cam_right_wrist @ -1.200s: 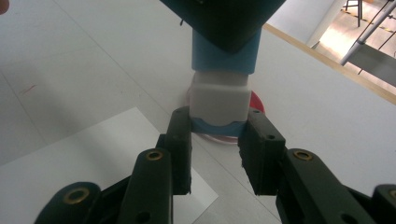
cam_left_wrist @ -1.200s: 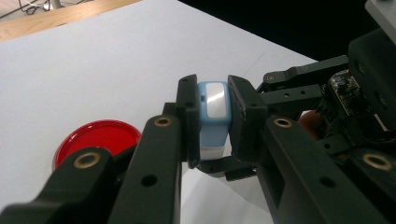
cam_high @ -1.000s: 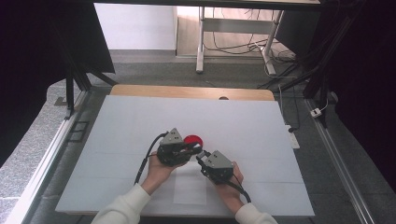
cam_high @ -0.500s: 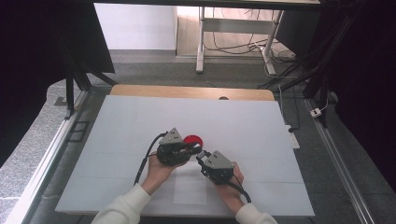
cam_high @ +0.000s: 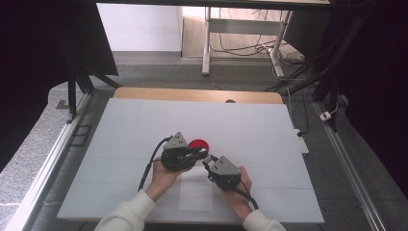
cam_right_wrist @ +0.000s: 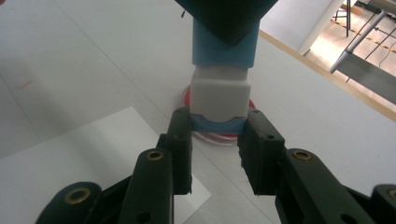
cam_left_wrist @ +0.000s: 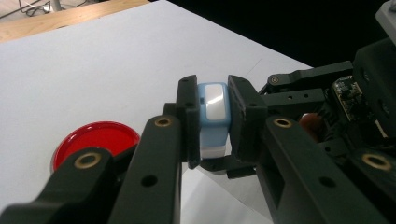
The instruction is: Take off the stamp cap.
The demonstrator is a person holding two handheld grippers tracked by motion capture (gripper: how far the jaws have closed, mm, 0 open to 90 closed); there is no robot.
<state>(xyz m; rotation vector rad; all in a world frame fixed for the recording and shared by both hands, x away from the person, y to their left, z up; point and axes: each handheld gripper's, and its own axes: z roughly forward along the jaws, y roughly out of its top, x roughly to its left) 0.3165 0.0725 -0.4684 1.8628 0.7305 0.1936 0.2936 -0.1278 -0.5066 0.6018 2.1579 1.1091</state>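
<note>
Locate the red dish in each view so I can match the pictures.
High view: the red dish lies mid-table, just beyond the two hand-held grippers.
Left gripper view: lower left, beside the near jaw.
Right gripper view: centre, a thin red rim behind the blue-and-white block.
Shared landmark: that block, clamped from both ends.

left gripper (cam_high: 204,155): my jaws are black, grey plate on top
right gripper (cam_high: 208,162): same deal, black with a grey plate
block (cam_left_wrist: 212,116): light blue and white, plus a glossy white patch on one face
dish (cam_left_wrist: 95,141): bright red, plain, no pattern
table (cam_high: 250,130): flat white top, far edge is light wood
sleeves (cam_high: 126,214): white
</note>
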